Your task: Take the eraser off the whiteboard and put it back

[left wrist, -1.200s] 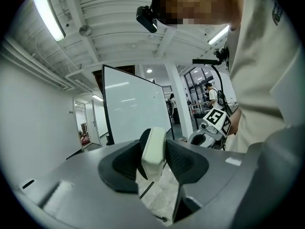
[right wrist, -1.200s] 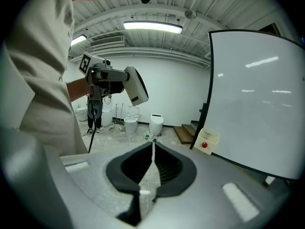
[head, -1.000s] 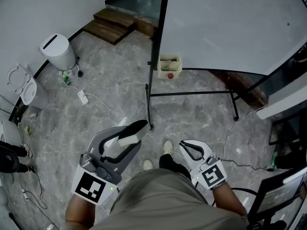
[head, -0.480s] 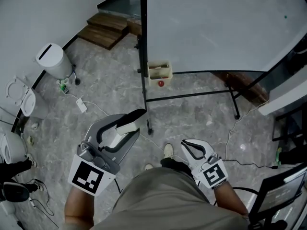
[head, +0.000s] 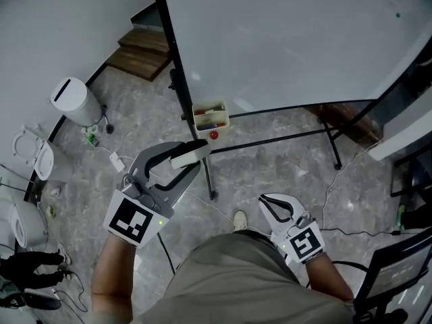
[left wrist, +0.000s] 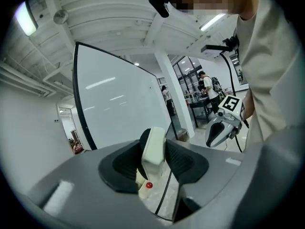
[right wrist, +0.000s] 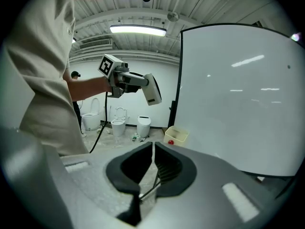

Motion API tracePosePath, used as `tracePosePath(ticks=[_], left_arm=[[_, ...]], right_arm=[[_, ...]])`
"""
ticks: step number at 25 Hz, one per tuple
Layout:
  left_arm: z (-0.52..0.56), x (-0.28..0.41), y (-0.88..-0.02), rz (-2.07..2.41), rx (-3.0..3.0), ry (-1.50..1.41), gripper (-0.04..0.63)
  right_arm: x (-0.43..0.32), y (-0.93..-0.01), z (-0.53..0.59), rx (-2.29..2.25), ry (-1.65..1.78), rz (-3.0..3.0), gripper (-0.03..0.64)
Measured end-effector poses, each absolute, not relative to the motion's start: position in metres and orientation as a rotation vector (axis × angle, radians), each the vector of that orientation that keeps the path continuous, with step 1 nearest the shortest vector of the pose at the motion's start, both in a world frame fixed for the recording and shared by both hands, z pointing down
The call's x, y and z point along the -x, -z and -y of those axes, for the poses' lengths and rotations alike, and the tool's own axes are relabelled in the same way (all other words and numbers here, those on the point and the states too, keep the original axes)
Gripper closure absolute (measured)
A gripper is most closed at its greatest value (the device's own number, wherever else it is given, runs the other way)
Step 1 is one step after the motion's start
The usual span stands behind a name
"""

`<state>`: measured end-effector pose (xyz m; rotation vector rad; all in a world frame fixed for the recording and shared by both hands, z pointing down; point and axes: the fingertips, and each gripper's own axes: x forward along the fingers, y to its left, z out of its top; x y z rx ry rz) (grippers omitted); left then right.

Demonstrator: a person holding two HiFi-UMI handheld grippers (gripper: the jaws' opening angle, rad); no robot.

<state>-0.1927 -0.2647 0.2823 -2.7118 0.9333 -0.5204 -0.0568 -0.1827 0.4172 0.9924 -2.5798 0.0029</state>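
Box by whiteboard, contents unclear, red ball at front

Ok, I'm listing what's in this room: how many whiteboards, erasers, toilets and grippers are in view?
Whiteboard: 1
Eraser: 1
Toilets: 3
Grippers: 2 (left gripper, right gripper)
Total: 7
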Motion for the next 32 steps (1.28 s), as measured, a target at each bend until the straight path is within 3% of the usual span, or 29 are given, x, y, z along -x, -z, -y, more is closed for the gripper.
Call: tracePosePath(ticks=[17, 32], left_arm=[[0.405, 0.131, -0.387, -0.85, 2.772, 0.718, 0.423], [0.456, 0.121, -0.472, -0.824, 2.758, 0.894, 0.423]], right_arm=[[-0.048, -0.438, 0.242, -1.066, -0.036, 2.539, 0.607], [-0.087, -0.455, 0.264, -1.096, -0.076, 2.496, 0.607]])
